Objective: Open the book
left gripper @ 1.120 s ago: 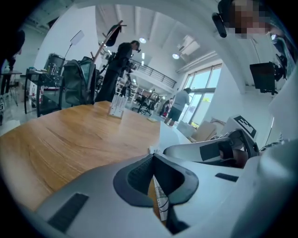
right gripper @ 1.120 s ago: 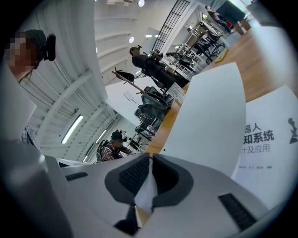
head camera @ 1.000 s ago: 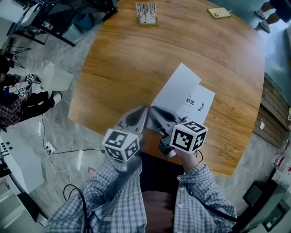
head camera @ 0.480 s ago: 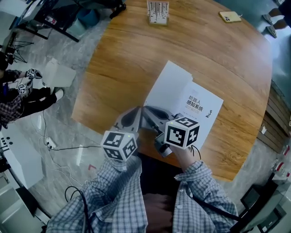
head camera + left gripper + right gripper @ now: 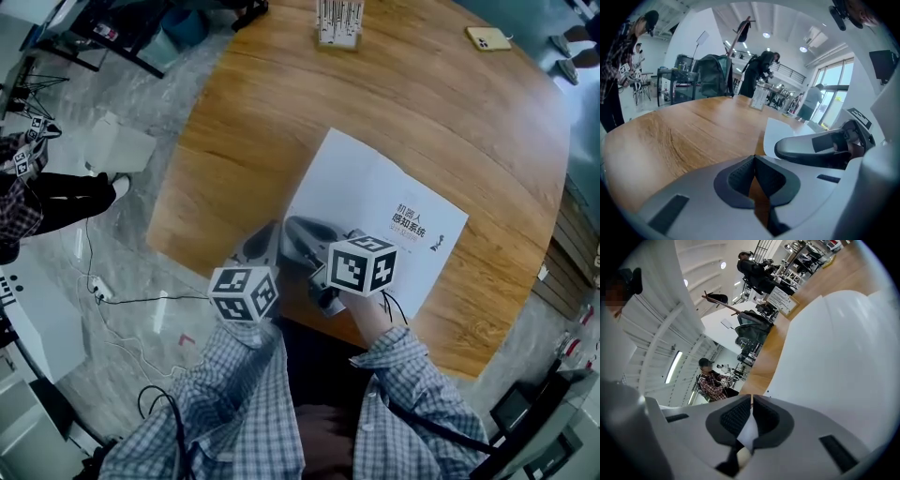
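There is one book (image 5: 375, 187) on the one round wooden table (image 5: 253, 103). Its white cover faces up, with a small block of print towards the right gripper's side. It lies directly ahead of both grippers, and its near left corner is at their tips.

The right gripper (image 5: 751, 401) has its two jaws closed almost together on a thin white sheet at that corner of the book. The white edge runs down between the dark ribbed pads. From there the cover spreads away to the right as a broad pale surface. I cannot tell how far the sheet is lifted off the rest of the book.

The left gripper (image 5: 753, 159) sits just beside the right one, to its left. Its two jaws meet at the tips and hold nothing; only bare wood shows through the gap below them. One long grey jaw of the right gripper reaches across in front of it, over the book's corner.

Well beyond the book, at the far edge of the table, stands one striped card stand (image 5: 338, 22). One yellow phone (image 5: 489, 38) lies far off to the right of both grippers. Three people are visible in the room past the table in the left gripper view. One is a person in a check shirt (image 5: 621, 61), far to the left.
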Tool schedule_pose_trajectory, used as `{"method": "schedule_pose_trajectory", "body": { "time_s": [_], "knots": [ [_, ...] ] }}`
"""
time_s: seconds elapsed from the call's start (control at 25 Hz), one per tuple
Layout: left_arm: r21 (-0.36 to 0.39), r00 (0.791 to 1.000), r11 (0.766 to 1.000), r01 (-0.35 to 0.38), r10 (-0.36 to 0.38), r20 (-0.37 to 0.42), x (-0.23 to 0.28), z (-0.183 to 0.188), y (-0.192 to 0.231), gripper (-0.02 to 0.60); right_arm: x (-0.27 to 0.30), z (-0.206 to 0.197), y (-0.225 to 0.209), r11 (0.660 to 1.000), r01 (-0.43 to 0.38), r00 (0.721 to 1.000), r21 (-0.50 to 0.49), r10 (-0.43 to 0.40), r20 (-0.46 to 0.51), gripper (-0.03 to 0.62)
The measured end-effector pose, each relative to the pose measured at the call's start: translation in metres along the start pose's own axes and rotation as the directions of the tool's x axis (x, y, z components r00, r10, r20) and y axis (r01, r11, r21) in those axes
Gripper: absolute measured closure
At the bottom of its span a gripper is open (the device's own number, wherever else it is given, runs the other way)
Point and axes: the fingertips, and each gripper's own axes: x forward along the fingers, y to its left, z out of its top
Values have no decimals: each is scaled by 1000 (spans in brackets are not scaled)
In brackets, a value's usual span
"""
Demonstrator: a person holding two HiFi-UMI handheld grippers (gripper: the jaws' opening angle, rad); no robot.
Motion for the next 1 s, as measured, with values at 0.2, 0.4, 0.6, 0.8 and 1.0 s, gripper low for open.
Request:
{"method": "schedule_pose_trajectory", "body": {
  "time_s": [0.2,0.4,0.6,0.8,1.0],
  "knots": [
    [-9,1000,1000,-24,24,-2,-2,-2,11,574,5,-8,-8,999,6,999,-36,-7,-41,566],
    [17,999,1000,-23,22,27,-12,13,13,574,9,-12,-8,999,6,998,-42,-9,-63,566],
    [144,998,989,39,-46,43,-16,30,-13,574,-6,2,5,1000,5,1000,-24,-5,21,566],
    [214,988,966,146,-154,25,-6,31,-54,574,-46,23,4,976,124,987,-181,-103,122,566],
    [188,965,947,261,-261,-22,5,17,-96,574,-107,33,-22,936,290,940,-198,-239,244,566]
  ]
}}
